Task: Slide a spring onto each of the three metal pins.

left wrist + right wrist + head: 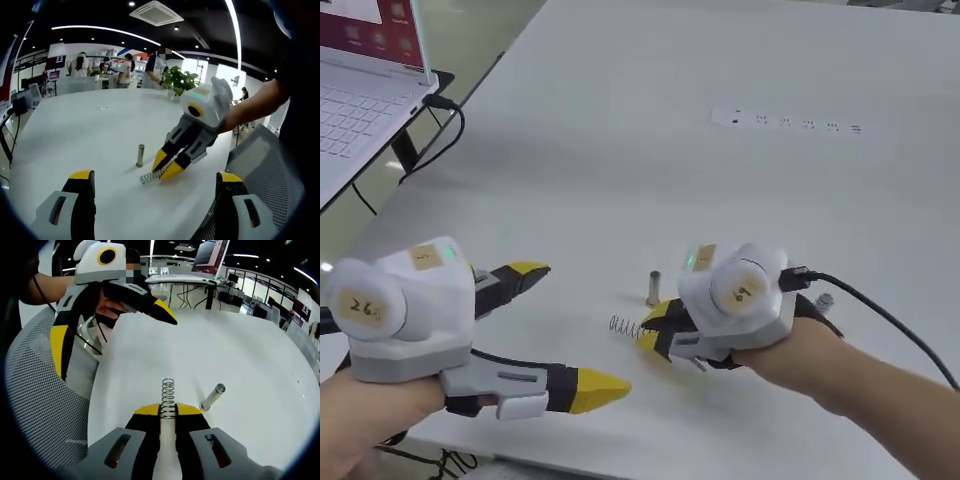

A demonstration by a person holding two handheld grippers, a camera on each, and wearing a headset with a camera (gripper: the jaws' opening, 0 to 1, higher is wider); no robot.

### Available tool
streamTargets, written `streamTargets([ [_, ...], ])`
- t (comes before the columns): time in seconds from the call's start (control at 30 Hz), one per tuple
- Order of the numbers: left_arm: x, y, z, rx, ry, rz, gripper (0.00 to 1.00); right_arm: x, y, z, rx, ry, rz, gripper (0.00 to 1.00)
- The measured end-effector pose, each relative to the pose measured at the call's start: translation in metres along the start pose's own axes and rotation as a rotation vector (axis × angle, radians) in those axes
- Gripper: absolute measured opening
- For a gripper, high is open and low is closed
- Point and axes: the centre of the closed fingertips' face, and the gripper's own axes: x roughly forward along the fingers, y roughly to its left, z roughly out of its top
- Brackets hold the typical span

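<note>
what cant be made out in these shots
- Head view: metal piece beyond the right gripper holding the spring, half hidden behind it; pin or not, cannot tell.
- Head view: table markings too small to read.
- Head view: laptop cut off by the edge.

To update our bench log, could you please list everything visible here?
table: one, white, under the work.
spring: one, silver, one end in the right gripper.
metal pin: one, silver, upright beside the spring.
laptop: one, white, far left, past the table edge.
cable: one, black, at the laptop's side.
mesh chair: one, grey, at the table edge.
left gripper: white and yellow, open, empty.
right gripper: white and yellow, shut on the spring.
</note>
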Motion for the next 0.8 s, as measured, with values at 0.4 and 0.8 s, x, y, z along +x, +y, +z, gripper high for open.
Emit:
streamTargets([
  [0.4, 0.011, -0.005, 0.010, 0.019, -0.009, -0.035, 0.96, -0.019, 0.006, 0.000, -0.033, -0.007, 0.015, 0.07],
  [0.8, 0.015, -0.010, 0.009, 0.019, -0.003, -0.062, 0.93, -0.026, 0.014, 0.002, -0.067, -0.012, 0.036, 0.07],
])
